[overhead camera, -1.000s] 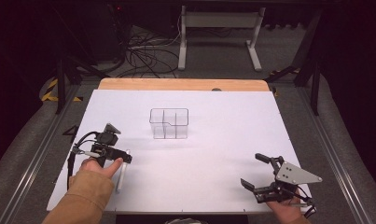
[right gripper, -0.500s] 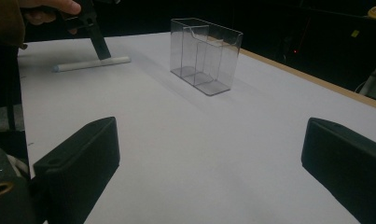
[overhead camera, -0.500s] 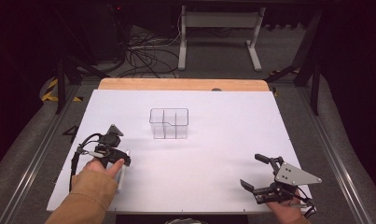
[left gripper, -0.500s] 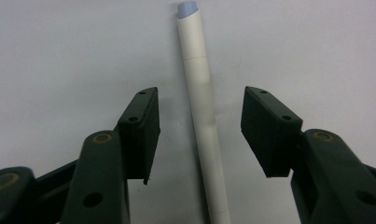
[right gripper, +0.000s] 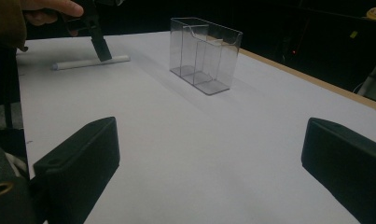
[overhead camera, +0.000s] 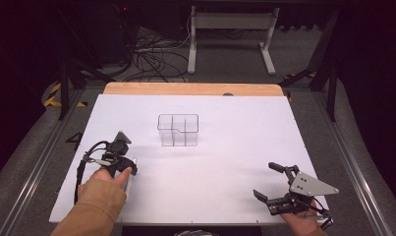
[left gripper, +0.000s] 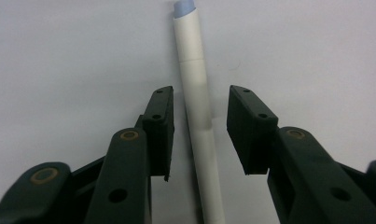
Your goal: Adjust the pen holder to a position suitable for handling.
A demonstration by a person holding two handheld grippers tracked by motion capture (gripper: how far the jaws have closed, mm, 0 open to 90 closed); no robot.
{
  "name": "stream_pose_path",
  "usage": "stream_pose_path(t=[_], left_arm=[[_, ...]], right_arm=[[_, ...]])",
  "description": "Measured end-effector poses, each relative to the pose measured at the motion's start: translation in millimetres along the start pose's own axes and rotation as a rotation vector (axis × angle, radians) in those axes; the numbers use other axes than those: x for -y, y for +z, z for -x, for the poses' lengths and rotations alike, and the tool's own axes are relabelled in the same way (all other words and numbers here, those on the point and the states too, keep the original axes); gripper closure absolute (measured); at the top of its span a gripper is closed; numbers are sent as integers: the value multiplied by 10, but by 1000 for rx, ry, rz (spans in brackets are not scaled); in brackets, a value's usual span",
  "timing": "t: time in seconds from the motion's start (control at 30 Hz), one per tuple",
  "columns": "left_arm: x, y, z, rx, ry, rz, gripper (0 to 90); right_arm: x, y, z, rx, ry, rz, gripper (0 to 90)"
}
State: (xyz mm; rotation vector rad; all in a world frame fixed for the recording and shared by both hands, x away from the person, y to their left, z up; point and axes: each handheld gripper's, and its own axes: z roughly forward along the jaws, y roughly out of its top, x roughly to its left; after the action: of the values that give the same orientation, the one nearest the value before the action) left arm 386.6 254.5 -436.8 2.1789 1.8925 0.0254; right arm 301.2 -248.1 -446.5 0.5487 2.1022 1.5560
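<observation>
The left hand-held gripper point(left gripper: 199, 135) has its jaws apart around the white tube point(left gripper: 198, 112), which runs straight up the frame between them.

A lab-like test room: white-covered table point(overhead camera: 235, 147), loose cables point(overhead camera: 151, 56) on grey floor, black surroundings, metal stand point(overhead camera: 230, 29).

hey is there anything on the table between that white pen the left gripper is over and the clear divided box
Nothing visible. The white pen lies flat between the open jaws of the left gripper, and the white table between it and the clear box is bare. The right gripper sits far off at the near right.
</observation>
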Motion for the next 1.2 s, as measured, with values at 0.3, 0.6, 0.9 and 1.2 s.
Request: stream_pose_path(t=[0.3,0.6,0.9,1.2], left_arm=[[3,42,-17,-13,-15,3,682],[4,55,-19,-29,-25,6,737],[20,52,-34,-29,-29,19,778],[41,7,-25,-30,0,36,780]], right_arm=[[3,5,-4,2,-5,-6,48],[3,6,-3,-1,-11,-9,48],[9,13,-5,1,-9,-10,47],[8,17,-11,5,-11,-13,48]])
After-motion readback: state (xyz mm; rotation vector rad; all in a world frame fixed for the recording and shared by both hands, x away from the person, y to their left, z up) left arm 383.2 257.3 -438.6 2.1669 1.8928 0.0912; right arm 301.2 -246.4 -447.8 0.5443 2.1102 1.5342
